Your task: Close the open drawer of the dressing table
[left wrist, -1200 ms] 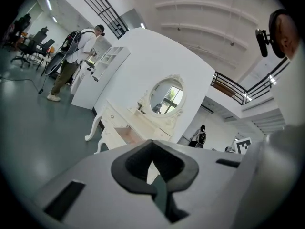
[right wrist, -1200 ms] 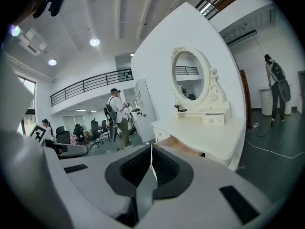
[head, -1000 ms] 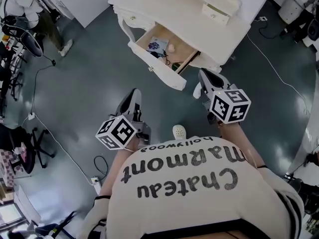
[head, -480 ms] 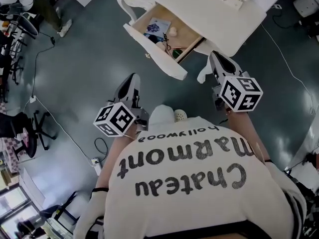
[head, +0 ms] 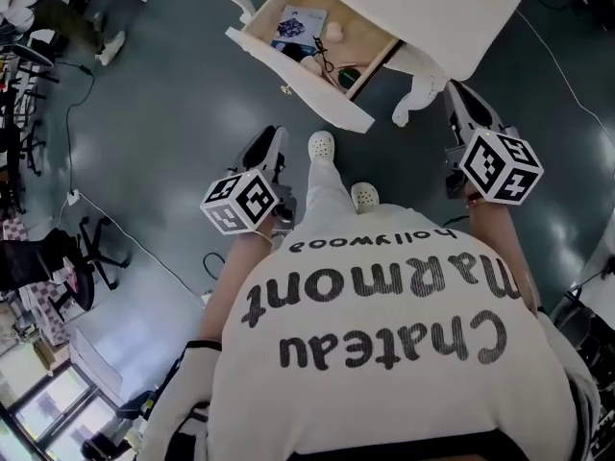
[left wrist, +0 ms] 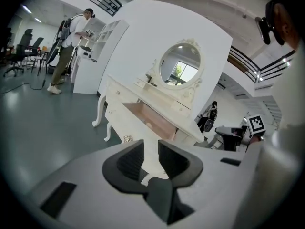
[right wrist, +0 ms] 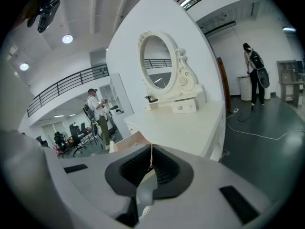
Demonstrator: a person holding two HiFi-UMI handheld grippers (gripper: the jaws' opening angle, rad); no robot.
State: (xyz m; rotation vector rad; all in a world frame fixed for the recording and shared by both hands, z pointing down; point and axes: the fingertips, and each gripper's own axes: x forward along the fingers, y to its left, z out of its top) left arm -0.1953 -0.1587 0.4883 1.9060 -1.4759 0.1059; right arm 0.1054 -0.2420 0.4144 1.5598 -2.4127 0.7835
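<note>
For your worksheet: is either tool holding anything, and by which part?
Nothing is held. The left tool is opening its jaws with nothing between them; the right tool is shut, empty.

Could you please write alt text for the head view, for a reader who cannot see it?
Seen from above, a cream dressing table has its drawer pulled open, small items inside. A person facing it holds two grippers short of the drawer: the left gripper with jaws opening on nothing, the right gripper shut.
</note>
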